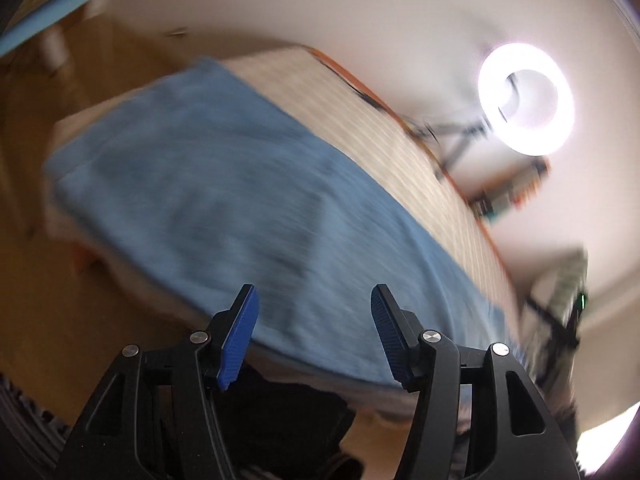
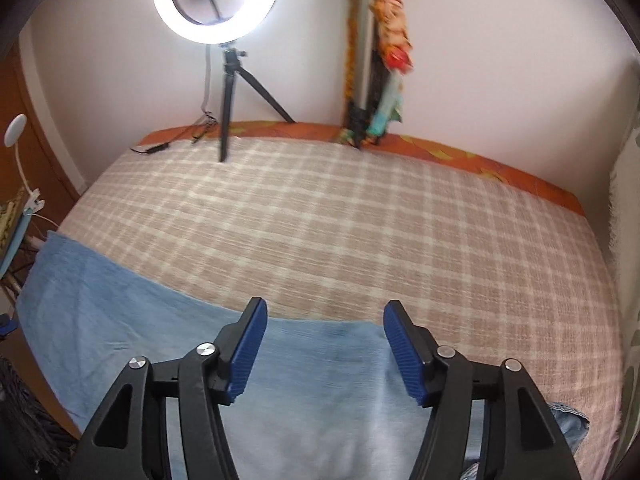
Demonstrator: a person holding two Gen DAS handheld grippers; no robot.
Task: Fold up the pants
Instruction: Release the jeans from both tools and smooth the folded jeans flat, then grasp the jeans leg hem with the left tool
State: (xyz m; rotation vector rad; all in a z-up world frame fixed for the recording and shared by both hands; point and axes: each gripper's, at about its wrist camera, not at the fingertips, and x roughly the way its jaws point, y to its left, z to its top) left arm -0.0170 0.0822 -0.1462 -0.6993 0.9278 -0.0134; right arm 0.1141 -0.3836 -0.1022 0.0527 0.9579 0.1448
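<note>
Light blue denim pants [image 2: 132, 312] lie flat along the near edge of a bed with a beige plaid cover [image 2: 360, 220]. They also show, motion-blurred, in the left wrist view [image 1: 208, 192]. My right gripper [image 2: 324, 312] is open and empty, just above the pants' far edge near their right end. My left gripper [image 1: 314, 300] is open and empty, held above the pants at the bed's near edge. A denim part [image 2: 568, 424] shows at the lower right of the right wrist view.
A lit ring light on a tripod [image 2: 218, 0] stands on the bed's far side; it also shows in the left wrist view [image 1: 526, 100]. A folded stand draped with colourful cloth [image 2: 380, 52] leans on the wall. A bedside shelf with a lamp [image 2: 18, 132] is at the left.
</note>
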